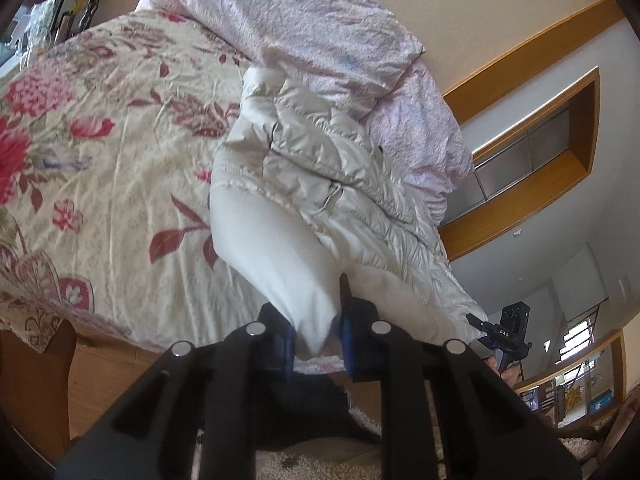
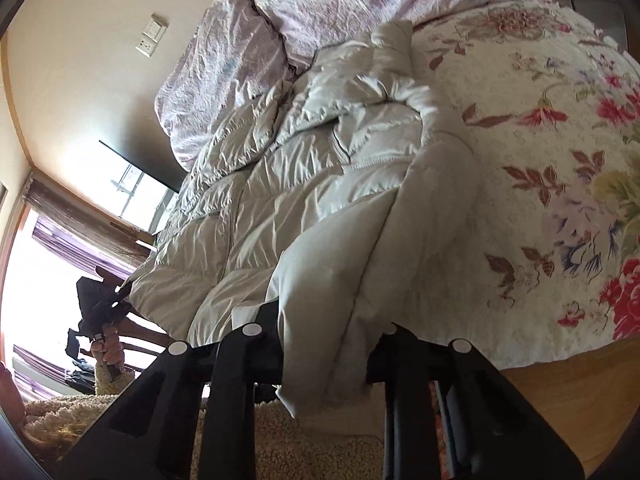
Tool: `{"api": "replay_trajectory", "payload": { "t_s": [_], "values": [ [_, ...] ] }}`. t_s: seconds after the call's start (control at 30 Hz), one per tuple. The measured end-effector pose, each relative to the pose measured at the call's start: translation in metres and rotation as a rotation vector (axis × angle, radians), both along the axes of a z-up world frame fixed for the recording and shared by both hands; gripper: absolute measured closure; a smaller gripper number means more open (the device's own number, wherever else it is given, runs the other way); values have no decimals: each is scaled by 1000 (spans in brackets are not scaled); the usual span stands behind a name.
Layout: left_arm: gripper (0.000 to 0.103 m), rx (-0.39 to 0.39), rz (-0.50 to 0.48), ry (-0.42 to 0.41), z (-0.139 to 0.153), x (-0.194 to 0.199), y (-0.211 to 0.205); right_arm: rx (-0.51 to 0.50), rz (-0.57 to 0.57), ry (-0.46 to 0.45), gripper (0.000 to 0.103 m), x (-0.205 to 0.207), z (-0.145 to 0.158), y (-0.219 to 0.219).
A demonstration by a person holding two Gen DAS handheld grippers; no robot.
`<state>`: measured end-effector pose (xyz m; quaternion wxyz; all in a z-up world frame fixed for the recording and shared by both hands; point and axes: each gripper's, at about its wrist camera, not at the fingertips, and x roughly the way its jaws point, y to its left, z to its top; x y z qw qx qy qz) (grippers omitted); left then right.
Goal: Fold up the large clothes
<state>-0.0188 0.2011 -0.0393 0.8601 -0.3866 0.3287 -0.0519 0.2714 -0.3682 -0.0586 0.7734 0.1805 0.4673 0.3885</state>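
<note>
The landmark here is the bed (image 1: 120, 168), spread with a cream sheet printed in red and pink flowers. On it lies a pale, silvery quilted puffer jacket (image 1: 320, 152), stretched from the bed's near edge back toward the crumpled lilac duvet (image 1: 320, 28) heaped at the bed's far side.

In the left wrist view, the left gripper (image 1: 318, 344) is clamped on a smooth white fold of the jacket's hem, just at the bed's near edge; the cloth is pinched between the blue pads (image 1: 346, 332), and a taut cone of fabric rises from them to the rest of the garment. Further right along the same edge, the other gripper shows small and dark, touching the jacket's other corner.

In the right wrist view, the right gripper (image 2: 326, 344) is closed on a thick bunch of the jacket's hem, which drapes over the fingers and hangs past the bed's edge. The jacket (image 2: 304, 184) runs away from it up the bed, the floral sheet to its right, the duvet (image 2: 248, 52) beyond. At the left, off the bed's corner, a hand (image 2: 110, 350) holds the other gripper's handle.
</note>
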Motion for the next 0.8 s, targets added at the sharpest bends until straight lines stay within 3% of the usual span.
{"api": "replay_trajectory", "payload": {
  "t_s": [0.17, 0.3, 0.6, 0.8],
  "values": [
    [85, 52, 90, -124, 36, 21, 14, 162, -115, -169, 82, 16, 44, -2],
    [86, 80, 147, -179, 58, 52, 27, 231, -188, -256, 82, 38, 65, 9],
    [87, 229, 226, -243, 96, 137, 40, 233, -331, -392, 82, 95, 95, 49],
    [87, 305, 285, -236, 105, 203, 52, 197, -427, -425, 82, 150, 103, 83]
  ]
}}
